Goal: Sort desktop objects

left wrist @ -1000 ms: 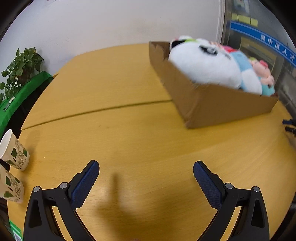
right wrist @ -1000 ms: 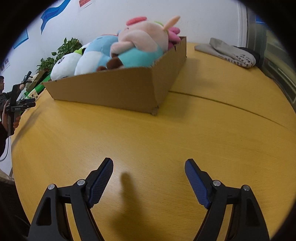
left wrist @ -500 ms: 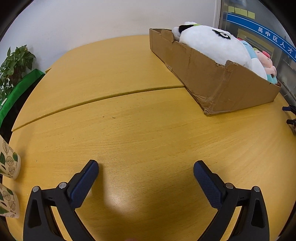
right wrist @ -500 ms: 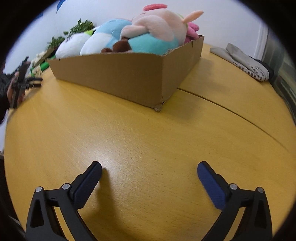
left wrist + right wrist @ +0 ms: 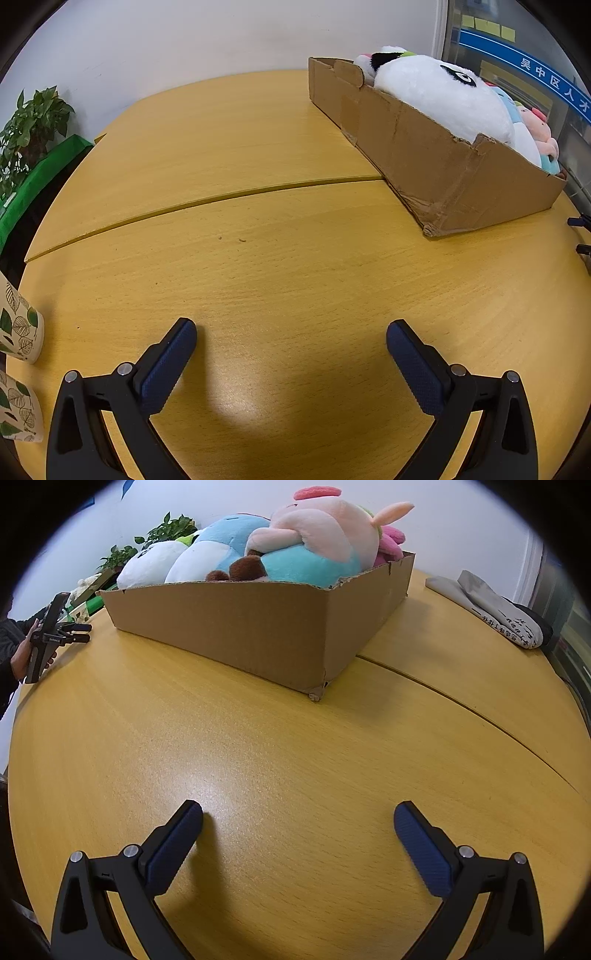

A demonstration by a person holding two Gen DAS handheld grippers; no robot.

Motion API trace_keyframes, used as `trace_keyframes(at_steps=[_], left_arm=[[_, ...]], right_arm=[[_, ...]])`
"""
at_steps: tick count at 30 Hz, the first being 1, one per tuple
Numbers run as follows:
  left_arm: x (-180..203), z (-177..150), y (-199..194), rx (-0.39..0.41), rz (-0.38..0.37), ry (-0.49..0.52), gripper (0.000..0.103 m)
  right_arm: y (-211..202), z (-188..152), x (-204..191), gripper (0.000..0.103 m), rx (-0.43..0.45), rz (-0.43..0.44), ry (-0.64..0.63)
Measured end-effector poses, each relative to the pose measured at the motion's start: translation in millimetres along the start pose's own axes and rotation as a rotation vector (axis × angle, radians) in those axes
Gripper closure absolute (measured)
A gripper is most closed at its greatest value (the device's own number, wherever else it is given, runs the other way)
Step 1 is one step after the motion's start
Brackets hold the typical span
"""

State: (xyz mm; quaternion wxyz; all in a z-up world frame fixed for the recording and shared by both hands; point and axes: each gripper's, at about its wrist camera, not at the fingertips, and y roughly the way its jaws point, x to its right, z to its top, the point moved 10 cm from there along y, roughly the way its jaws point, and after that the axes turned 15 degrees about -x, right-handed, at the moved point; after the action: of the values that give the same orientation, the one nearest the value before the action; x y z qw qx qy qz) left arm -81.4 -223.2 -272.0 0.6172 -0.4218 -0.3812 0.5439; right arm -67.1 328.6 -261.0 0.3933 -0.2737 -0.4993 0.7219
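A shallow cardboard box (image 5: 443, 162) (image 5: 258, 627) sits on the yellow wooden table (image 5: 277, 266) (image 5: 258, 746), packed with plush toys. A white panda plush (image 5: 439, 92) (image 5: 147, 568) fills one end, beside a light blue plush (image 5: 221, 535) and a pink and teal plush (image 5: 314, 542) (image 5: 539, 133). My left gripper (image 5: 291, 334) hovers low over bare table, open and empty, with the box ahead to the right. My right gripper (image 5: 297, 814) is open and empty too, near the table on the box's other side. The left gripper (image 5: 70, 633) appears in the right wrist view, held by a hand.
Two leaf-print paper cups (image 5: 16, 328) stand at the table's left edge. A potted plant (image 5: 29, 125) and a green surface (image 5: 33, 181) lie beyond that edge. A folded grey cloth (image 5: 491, 609) lies at the far right. A seam (image 5: 207, 203) crosses the tabletop.
Both grippers have dropped closer to the table and swung slightly, so the box sits further right in the left view. The right gripper's fingers have spread wider.
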Motion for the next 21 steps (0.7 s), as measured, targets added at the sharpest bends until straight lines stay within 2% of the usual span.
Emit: trace_keyframes(at_steps=[2, 8, 12, 21], left_arm=[[-1, 7, 0, -0.002, 0.002, -0.001, 0.000], [-14, 1, -14, -0.002, 0.008, -0.005, 0.000], [-6, -10, -18, -0.004, 0.014, -0.005, 0.000], [-5, -8, -19, -0.002, 0.008, -0.005, 0.000]], right_arm=[[0, 2, 3, 0.000, 0.000, -0.003, 0.008], [1, 6, 8, 0.000, -0.001, -0.009, 0.017], [1, 6, 7, 0.000, -0.002, -0.011, 0.015], [1, 6, 6, 0.000, -0.002, -0.011, 0.015]])
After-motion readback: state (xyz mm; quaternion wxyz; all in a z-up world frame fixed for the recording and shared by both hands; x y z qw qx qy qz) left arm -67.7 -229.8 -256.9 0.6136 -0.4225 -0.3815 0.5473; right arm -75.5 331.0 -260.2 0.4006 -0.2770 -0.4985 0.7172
